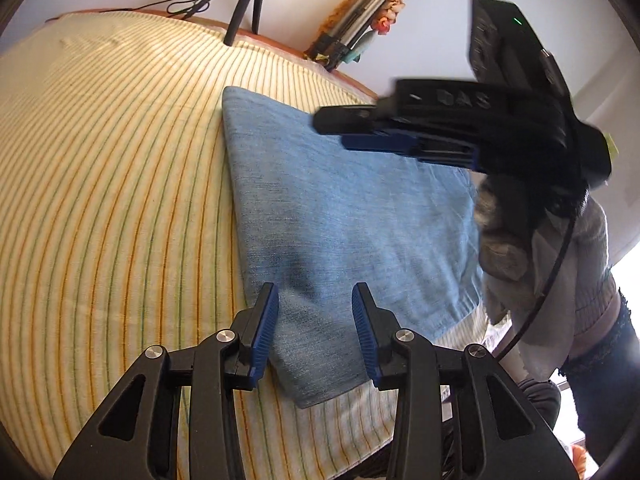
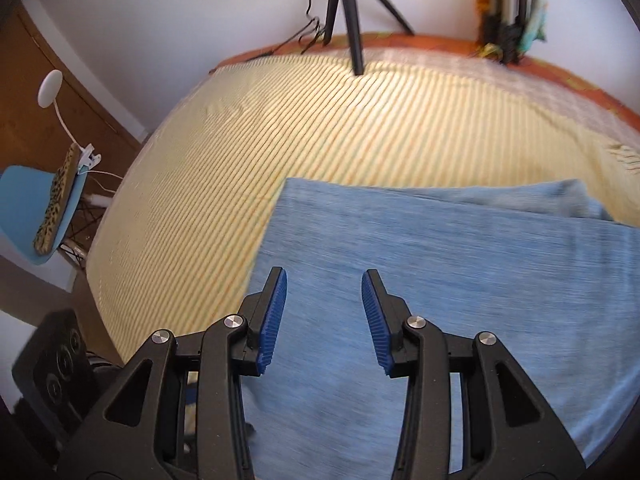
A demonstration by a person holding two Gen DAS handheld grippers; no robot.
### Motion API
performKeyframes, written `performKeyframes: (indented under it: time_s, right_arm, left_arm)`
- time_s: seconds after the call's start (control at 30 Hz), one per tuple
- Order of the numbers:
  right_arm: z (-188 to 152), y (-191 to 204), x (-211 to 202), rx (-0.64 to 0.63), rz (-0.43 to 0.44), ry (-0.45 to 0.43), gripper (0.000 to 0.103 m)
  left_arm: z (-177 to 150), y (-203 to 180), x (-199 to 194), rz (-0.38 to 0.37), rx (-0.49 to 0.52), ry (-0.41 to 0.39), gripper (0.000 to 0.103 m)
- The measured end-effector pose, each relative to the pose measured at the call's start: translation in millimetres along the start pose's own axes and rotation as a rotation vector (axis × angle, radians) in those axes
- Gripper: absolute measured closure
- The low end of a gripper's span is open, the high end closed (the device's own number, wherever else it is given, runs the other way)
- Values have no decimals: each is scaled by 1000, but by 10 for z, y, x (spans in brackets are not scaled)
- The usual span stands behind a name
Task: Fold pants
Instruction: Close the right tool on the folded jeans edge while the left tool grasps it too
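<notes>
Pants (image 1: 344, 216), one pair in light blue denim, lay folded into a flat, roughly rectangular stack on the striped yellow bedspread (image 1: 112, 184), near the bed's front edge; in the right wrist view the pants (image 2: 460, 272) showed two layers, the upper one set slightly back from the lower at the far right. I held two grippers. My left gripper (image 1: 315, 300) hung over the near corner of the stack with its two blue ribbed pads (image 1: 266, 320) spread apart and nothing between them; I could not tell whether they touched the cloth. My right gripper (image 2: 325, 286) was likewise spread, its two blue pads (image 2: 276, 312) apart above the denim, gripping nothing. From the left camera I saw my right gripper (image 1: 340, 126) side-on and blurred, raised above the far part of the stack, its fingers one behind the other. One black tripod (image 2: 348, 12) stood at the far side of the bed, three of its legs showing, with a single dark cable (image 2: 310, 20) trailing beside it. One blue chair (image 2: 32, 216) stood left of the bed with one leopard-print item (image 2: 58, 204) lying on it, and one white round lamp (image 2: 50, 88) rose behind that.
</notes>
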State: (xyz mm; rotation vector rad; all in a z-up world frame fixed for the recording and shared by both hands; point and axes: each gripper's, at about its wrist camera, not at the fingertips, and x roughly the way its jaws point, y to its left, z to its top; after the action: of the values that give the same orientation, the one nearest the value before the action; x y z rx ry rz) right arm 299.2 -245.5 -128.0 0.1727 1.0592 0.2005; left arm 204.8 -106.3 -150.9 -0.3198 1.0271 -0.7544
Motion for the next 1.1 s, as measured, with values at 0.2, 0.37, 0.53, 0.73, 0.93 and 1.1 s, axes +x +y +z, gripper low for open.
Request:
performKeyframes:
  time_s: [0.2,0.37,0.53,0.73,0.93,1.1]
  right_arm:
    - [135,355,310,-41,-23,86,48]
    - [218,582,513,-103,-141,141,48]
    - [274,673,720,-105,-196,242,41]
    - [241,865,893,-234,-329,288,53]
    - [240,739,699,-189,-246,247,94]
    - [306,503,433,-98,-149,181,97]
  left_arm:
    - [-89,14,-80,5,10,-26,67]
    - [-152,85,-180,2,-21,-33,66]
    - [-229,188,-212,-8,-63,-22,59]
    - [-246,148,-214,-29,-73,-11,58]
    - [-252,98,-161,-35,-76,-1,52]
    - [-254,113,-151,-76,-121,-4,48]
